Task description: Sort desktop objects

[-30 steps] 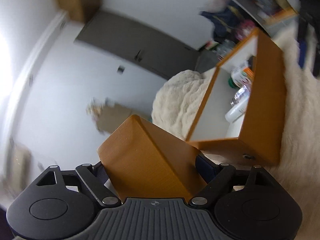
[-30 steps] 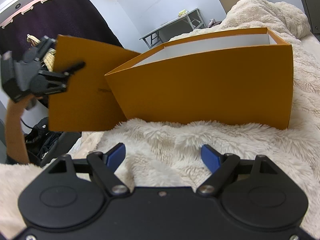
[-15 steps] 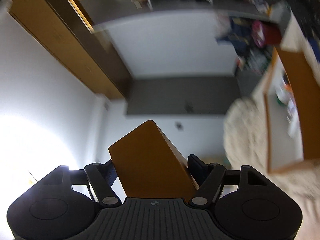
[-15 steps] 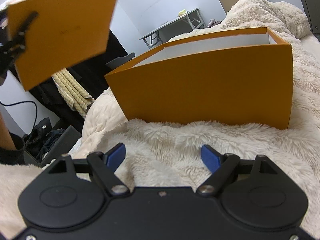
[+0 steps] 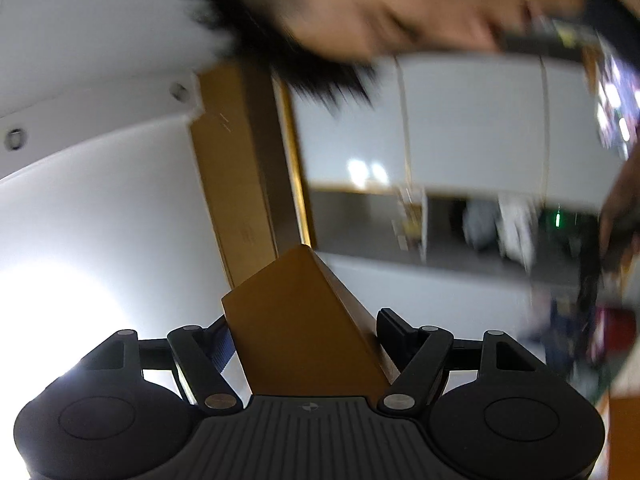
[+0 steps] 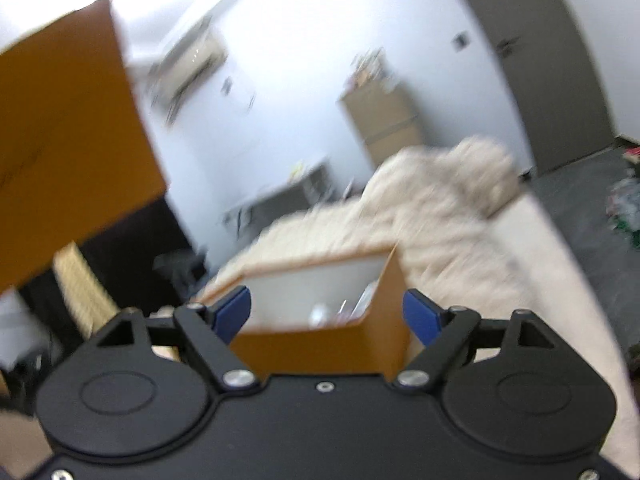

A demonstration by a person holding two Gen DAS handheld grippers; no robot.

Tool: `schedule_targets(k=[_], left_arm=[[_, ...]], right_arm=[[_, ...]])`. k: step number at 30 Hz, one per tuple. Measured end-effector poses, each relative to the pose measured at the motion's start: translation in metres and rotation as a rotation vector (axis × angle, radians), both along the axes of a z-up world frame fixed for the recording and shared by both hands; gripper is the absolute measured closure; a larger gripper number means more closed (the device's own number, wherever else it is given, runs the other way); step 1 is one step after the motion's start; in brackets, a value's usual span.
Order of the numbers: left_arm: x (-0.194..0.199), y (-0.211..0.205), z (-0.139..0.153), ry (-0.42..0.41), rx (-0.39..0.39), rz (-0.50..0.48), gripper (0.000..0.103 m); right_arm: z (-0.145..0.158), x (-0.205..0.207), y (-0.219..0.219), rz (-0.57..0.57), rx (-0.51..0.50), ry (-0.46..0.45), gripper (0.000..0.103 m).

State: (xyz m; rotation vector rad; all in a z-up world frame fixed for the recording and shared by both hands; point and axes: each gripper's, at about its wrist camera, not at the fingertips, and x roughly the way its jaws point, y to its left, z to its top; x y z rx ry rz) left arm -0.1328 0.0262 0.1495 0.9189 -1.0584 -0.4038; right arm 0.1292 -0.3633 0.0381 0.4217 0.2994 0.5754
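My left gripper (image 5: pixel 306 326) is shut on an orange box lid (image 5: pixel 296 320), which sticks up and away between the pads toward the ceiling. In the right wrist view the same lid (image 6: pixel 68 148) hangs high at the upper left. The open orange box (image 6: pixel 320 340) with white inner walls sits on a cream fluffy blanket (image 6: pixel 420 216). Small blurred items (image 6: pixel 340 312) lie inside it. My right gripper (image 6: pixel 328 310) hovers over the box's near wall, its jaws opening. The box shows in the gap, but the blue pads (image 6: pixel 234 310) touch nothing.
A person's head (image 5: pixel 400 0) fills the top of the left wrist view, close to the lid. A wooden cabinet (image 5: pixel 240 180) runs up the wall. Beyond the blanket stand a grey desk (image 6: pixel 280 200), a brown drawer unit (image 6: pixel 384 116) and a dark door (image 6: pixel 560 60).
The left gripper has swung the lid up and around, from facing the box to facing the ceiling and the person's head. The right gripper has risen and now sees into the box, its jaws wider.
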Motion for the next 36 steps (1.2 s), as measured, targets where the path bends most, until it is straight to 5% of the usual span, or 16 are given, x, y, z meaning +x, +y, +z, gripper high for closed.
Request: schedule_targets(k=[7,10,14,17,20,24,29,35,36], left_arm=[[0.034,0.009,-0.028,0.260,-0.123,-0.275,0.034],[0.081,0.013,-0.073,0.392,-0.144,-0.320,0.031],[0.142,0.024,-0.137,0.513,-0.212,-0.144,0.027],[0.166,0.052,-0.151,0.625,-0.384,-0.112,0.020],[0.163,0.069,-0.142,0.693,-0.463,-0.105,0.000],[0.151,0.069,-0.142,0.765,-0.458,-0.029,0.000],[0.143,0.084,-0.143,0.890,-0.567,0.043,0.000],[0.157,0.112,-0.156,1.122,-0.646,-0.023,0.000],[0.160,0.117,-0.159,1.163,-0.656,-0.039,0.012]], right_arm=[[0.004,-0.012,-0.054,-0.141,0.083,-0.058,0.016],[-0.010,-0.001,-0.054,-0.118,0.123,-0.022,0.016],[-0.033,0.020,-0.044,-0.096,0.096,0.048,0.016],[-0.042,0.028,-0.035,-0.071,0.074,0.067,0.016],[-0.046,0.032,-0.027,-0.046,0.057,0.068,0.016],[-0.057,0.043,-0.006,0.046,0.036,0.086,0.016],[-0.064,0.042,0.019,0.194,-0.003,0.110,0.016],[-0.066,0.038,0.030,0.341,0.032,0.105,0.016],[-0.067,0.038,0.033,0.359,0.032,0.109,0.016]])
